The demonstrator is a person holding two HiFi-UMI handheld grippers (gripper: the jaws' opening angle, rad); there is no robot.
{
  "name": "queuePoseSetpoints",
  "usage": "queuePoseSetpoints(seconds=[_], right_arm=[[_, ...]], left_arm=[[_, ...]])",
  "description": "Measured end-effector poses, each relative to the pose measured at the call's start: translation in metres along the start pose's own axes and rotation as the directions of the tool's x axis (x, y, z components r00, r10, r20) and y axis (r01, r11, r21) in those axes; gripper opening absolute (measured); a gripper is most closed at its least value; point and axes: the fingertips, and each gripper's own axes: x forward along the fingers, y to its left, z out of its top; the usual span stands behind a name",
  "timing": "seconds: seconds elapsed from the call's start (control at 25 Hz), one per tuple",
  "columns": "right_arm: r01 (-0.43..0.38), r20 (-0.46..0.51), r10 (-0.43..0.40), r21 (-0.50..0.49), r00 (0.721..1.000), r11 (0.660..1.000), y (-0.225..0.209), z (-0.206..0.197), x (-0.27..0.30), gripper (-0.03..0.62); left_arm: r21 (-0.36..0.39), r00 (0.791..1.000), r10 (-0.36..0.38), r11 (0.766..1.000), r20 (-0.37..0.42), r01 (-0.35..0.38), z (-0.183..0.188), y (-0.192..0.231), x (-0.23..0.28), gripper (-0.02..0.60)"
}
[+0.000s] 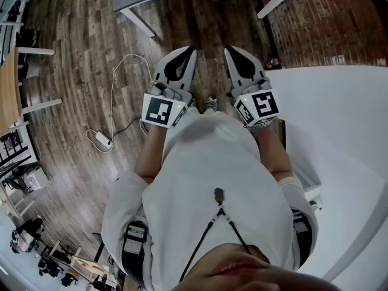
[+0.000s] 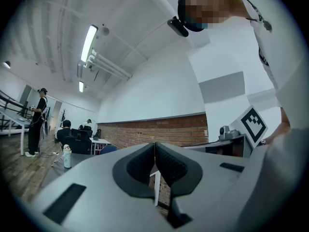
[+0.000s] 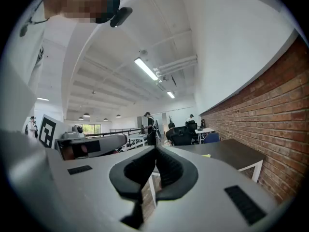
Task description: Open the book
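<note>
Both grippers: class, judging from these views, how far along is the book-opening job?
Done: nothing; no book shows in any view. In hand: nothing; the left gripper and right gripper are held in front of the person, above the wooden floor, jaws together and empty. Left: reaching a book and opening it.

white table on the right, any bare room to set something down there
Yes: the white table shows bare from the brick wall down past the person's right elbow. The crowded side is the floor at left, with a white cable and desk legs.
</note>
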Motion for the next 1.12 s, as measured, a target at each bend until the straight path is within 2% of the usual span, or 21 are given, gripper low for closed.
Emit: queuePoseSetpoints(seconds=[0.08, 0.24, 0.48, 0.68, 0.8, 1.0, 1.12], right_arm=[[0.003, 0.002, -0.003, 0.000, 1.000, 1.000, -0.005, 0.000, -0.005, 0.037], [0.001, 0.007, -0.001, -0.004, 1.000, 1.000, -0.004, -0.002, -0.011, 0.037], [0.011, 0.011, -0.011, -0.014, 1.000, 1.000, 0.006, 0.002, -0.014, 0.037], [0.024, 0.004, -0.024, -0.027, 1.000, 0.999, 0.012, 0.000, -0.012, 0.037], [0.034, 0.002, -0.034, -0.040, 0.999, 0.999, 0.018, -0.002, -0.008, 0.037], [0.030, 0.058, -0.030, 0.011, 0.998, 0.999, 0.046, -0.001, 0.007, 0.038], [0.008, 0.057, -0.008, -0.010, 0.998, 1.000, 0.072, -0.003, 0.017, 0.038]], left_arm=[[0.023, 0.999, -0.008, 1.000, -0.033, 0.009, -0.009, -0.008, -0.001, 0.024], [0.027, 0.999, -0.006, 1.000, -0.046, 0.008, -0.015, -0.015, -0.007, 0.023], [0.025, 0.999, -0.007, 1.000, -0.032, 0.008, -0.006, -0.014, -0.011, 0.023], [0.039, 0.998, -0.034, 0.999, -0.057, 0.036, -0.010, -0.011, -0.016, 0.025], [0.039, 0.998, -0.040, 0.998, -0.038, 0.041, -0.007, -0.006, -0.021, 0.024], [0.046, 0.999, -0.044, 0.998, -0.017, 0.045, -0.001, 0.015, -0.046, 0.025], [0.051, 0.999, -0.041, 0.998, -0.001, 0.041, 0.006, 0.029, -0.061, 0.025]])
